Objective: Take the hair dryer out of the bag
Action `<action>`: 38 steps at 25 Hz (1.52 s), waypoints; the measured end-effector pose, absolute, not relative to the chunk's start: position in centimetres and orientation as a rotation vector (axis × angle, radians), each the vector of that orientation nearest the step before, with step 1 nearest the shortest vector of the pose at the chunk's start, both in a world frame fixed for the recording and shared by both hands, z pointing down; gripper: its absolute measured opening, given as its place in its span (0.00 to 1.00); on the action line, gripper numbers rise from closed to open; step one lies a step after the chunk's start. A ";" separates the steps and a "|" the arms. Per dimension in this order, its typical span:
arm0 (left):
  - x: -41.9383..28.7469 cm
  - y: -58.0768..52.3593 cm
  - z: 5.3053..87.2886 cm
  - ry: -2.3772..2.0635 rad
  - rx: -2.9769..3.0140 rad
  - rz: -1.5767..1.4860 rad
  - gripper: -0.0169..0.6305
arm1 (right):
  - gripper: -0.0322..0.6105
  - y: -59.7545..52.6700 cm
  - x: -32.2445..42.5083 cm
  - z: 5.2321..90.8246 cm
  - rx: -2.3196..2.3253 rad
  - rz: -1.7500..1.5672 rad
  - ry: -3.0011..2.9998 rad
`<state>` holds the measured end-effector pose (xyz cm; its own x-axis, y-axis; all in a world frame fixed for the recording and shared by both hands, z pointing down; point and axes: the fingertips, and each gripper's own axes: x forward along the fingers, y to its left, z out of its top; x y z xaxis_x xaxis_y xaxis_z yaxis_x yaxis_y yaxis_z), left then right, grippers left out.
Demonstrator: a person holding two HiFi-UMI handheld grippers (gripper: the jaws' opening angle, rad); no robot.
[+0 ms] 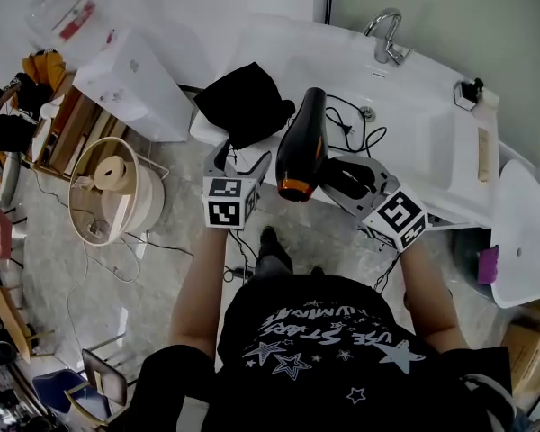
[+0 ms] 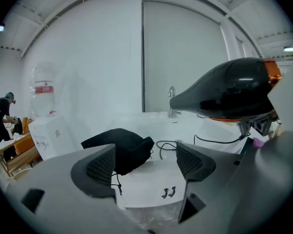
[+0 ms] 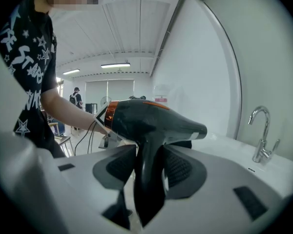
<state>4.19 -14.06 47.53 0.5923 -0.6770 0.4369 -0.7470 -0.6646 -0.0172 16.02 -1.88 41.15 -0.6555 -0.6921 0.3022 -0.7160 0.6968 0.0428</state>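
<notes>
Right tongs point(image 3: 149, 168) are clamping the dryer's point(image 3: 151, 123) handle, holding it up above the white tabletop point(image 1: 441, 165). Left tongs point(image 2: 146, 165) are gaping wide, empty, facing the black bag point(image 2: 119, 150) lying on the tabletop's corner, with the tap point(image 1: 387, 36) beyond.

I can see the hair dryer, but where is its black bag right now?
In the head view, the black bag lies on the left end of the white basin counter, just left of the hair dryer.

Glossy plastic hair dryer point(image 1: 301, 148); matt cloth bag point(image 1: 244, 102).
</notes>
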 end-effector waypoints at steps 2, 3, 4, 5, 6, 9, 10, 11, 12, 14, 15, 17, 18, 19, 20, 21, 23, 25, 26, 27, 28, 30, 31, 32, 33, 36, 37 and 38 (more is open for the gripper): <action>3.9 -13.2 46.4 -1.226 2.655 0.572 0.63 | 0.33 -1.6 16.3 40.9 1.131 0.116 -2.616; 3.7 -12.7 45.9 -1.246 2.654 0.548 0.63 | 0.33 -1.4 16.4 40.7 1.138 0.117 -2.619; 3.5 -12.3 45.4 -1.264 2.650 0.522 0.63 | 0.33 -1.3 16.5 40.6 1.146 0.116 -2.622; 3.4 -11.8 44.9 -1.279 2.647 0.496 0.63 | 0.33 -1.1 16.6 40.5 1.153 0.115 -2.624; 3.3 -11.2 44.5 -1.291 2.644 0.471 0.63 | 0.33 -0.9 16.7 40.3 1.159 0.113 -2.627; 3.2 -9.6 43.5 -1.318 2.642 0.421 0.62 | 0.33 -0.2 17.0 39.9 1.172 0.102 -2.633; 3.1 -9.0 43.3 -1.327 2.639 0.409 0.59 | 0.33 0.0 17.1 39.8 1.177 0.100 -2.637; 3.0 -8.5 43.2 -1.334 2.634 0.398 0.56 | 0.33 0.2 17.2 39.6 1.183 0.100 -2.642; 2.9 -8.0 43.1 -1.337 2.628 0.386 0.54 | 0.33 0.4 17.3 39.4 1.189 0.100 -2.649; 2.7 -6.8 43.1 -1.336 2.613 0.361 0.49 | 0.33 0.8 17.6 39.0 1.200 0.104 -2.663; 2.6 -6.1 43.1 -1.335 2.609 0.350 0.46 | 0.33 1.0 17.7 38.8 1.207 0.109 -2.668; 2.5 -4.8 43.1 -1.335 2.608 0.334 0.41 | 0.33 1.5 17.9 38.7 1.220 0.117 -2.675; 2.4 -4.2 43.1 -1.338 2.607 0.330 0.39 | 0.33 1.8 18.1 38.6 1.224 0.120 -2.679; 2.3 -3.6 43.2 -1.340 2.604 0.329 0.37 | 0.33 2.1 18.2 38.6 1.227 0.122 -2.682; 2.2 -3.1 43.3 -1.342 2.598 0.329 0.36 | 0.33 2.4 18.3 38.6 1.229 0.123 -2.685; 2.1 -2.7 43.5 -1.343 2.591 0.330 0.36 | 0.33 2.6 18.4 38.5 1.231 0.123 -2.685; 2.1 -1.9 43.9 -1.343 2.575 0.330 0.36 | 0.33 3.1 18.6 38.5 1.233 0.118 -2.681; 2.3 -1.2 44.1 -1.342 2.568 0.333 0.36 | 0.33 3.5 18.9 38.5 1.238 0.110 -2.676; 2.5 -0.8 44.2 -1.338 2.570 0.335 0.36 | 0.33 3.7 19.0 38.5 1.246 0.107 -2.675; 2.7 -0.4 44.3 -1.333 2.573 0.335 0.36 | 0.33 3.9 19.2 38.5 1.260 0.103 -2.674; 2.9 0.0 44.3 -1.329 2.576 0.335 0.36 | 0.32 4.1 19.4 38.5 1.276 0.100 -2.674; 3.2 0.5 44.3 -1.325 2.581 0.334 0.36 | 0.33 4.3 19.7 38.5 1.300 0.103 -2.680; 3.3 0.8 44.3 -1.327 2.583 0.333 0.33 | 0.33 4.5 19.8 38.5 1.305 0.106 -2.681; 3.3 1.0 44.3 -1.331 2.584 0.331 0.30 | 0.33 4.6 19.9 38.7 1.306 0.110 -2.678; 3.3 1.2 44.3 -1.336 2.583 0.329 0.27 | 0.33 4.8 20.0 38.9 1.306 0.114 -2.672; 3.2 1.8 44.3 -1.351 2.573 0.322 0.15 | 0.32 5.3 20.1 39.5 1.300 0.130 -2.659; 3.2 1.9 44.3 -1.356 2.570 0.321 0.10 | 0.32 5.5 20.1 39.7 1.300 0.133 -2.657; 3.2 2.1 44.4 -1.358 2.570 0.321 0.04 | 0.32 5.7 20.2 39.9 1.300 0.134 -2.655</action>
